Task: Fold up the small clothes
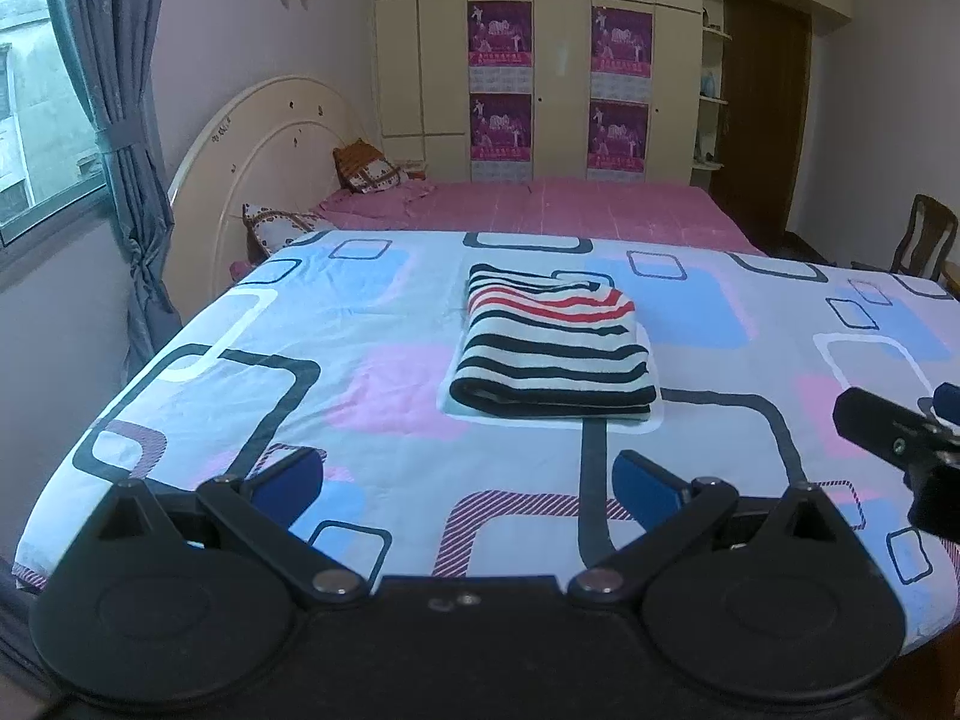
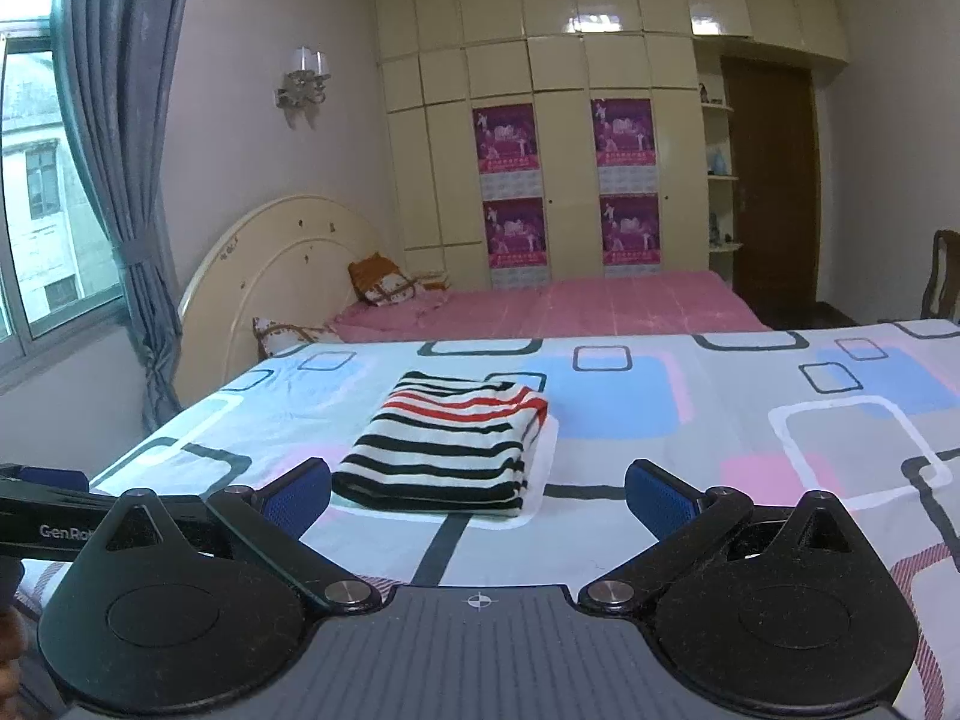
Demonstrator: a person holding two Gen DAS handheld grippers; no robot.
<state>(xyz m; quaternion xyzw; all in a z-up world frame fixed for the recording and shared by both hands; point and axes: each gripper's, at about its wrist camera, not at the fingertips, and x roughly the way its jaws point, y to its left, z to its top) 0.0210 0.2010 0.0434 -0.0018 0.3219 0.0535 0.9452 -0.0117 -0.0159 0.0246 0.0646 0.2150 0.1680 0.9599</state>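
Observation:
A striped garment (image 1: 555, 348), white with black and red stripes, lies folded into a compact rectangle on the patterned sheet (image 1: 372, 324); it also shows in the right wrist view (image 2: 447, 441). My left gripper (image 1: 468, 489) is open and empty, held back from the garment's near edge. My right gripper (image 2: 480, 495) is open and empty, near the garment's front edge, slightly to its right. The right gripper also shows at the right edge of the left wrist view (image 1: 900, 438).
The sheet (image 2: 750, 420) covers a raised surface with its edge at the left. Behind it are a pink bed (image 1: 558, 204) with pillows (image 1: 366, 168), a cream headboard (image 1: 264, 138), wardrobes (image 1: 540, 60), a curtain (image 1: 120, 120) and a wooden chair (image 1: 924, 234).

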